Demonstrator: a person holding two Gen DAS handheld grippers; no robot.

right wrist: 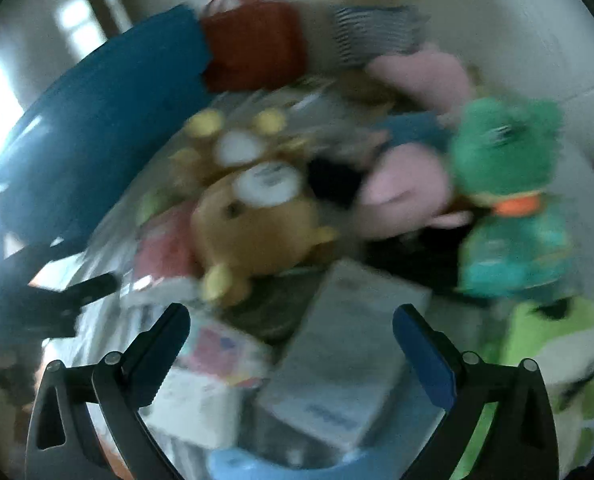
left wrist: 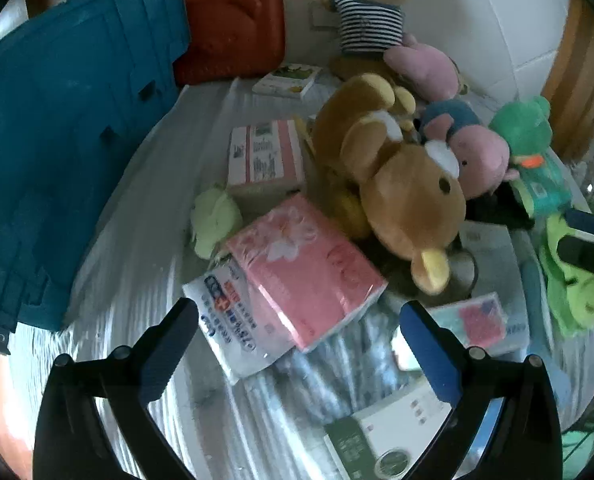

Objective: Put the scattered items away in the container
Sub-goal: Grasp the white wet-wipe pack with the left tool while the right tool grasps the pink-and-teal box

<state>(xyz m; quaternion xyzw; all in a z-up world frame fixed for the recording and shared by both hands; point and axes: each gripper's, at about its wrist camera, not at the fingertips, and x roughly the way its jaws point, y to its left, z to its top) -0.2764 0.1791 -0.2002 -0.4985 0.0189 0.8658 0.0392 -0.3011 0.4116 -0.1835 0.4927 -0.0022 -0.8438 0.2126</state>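
My left gripper hangs open over a pink tissue pack that lies on a white wipes pack; nothing is between its fingers. The blue container stands at the left, tipped toward the pile. A brown plush bear lies in the middle beside a pink plush pig and a green plush. In the blurred right wrist view my right gripper is open and empty above a grey box, with the brown bear and the blue container beyond.
A red case and a striped-shirt plush stand at the back against the white wall. A pink-and-white box, a small light green plush, a lime plush and several flat packs lie on the striped cloth.
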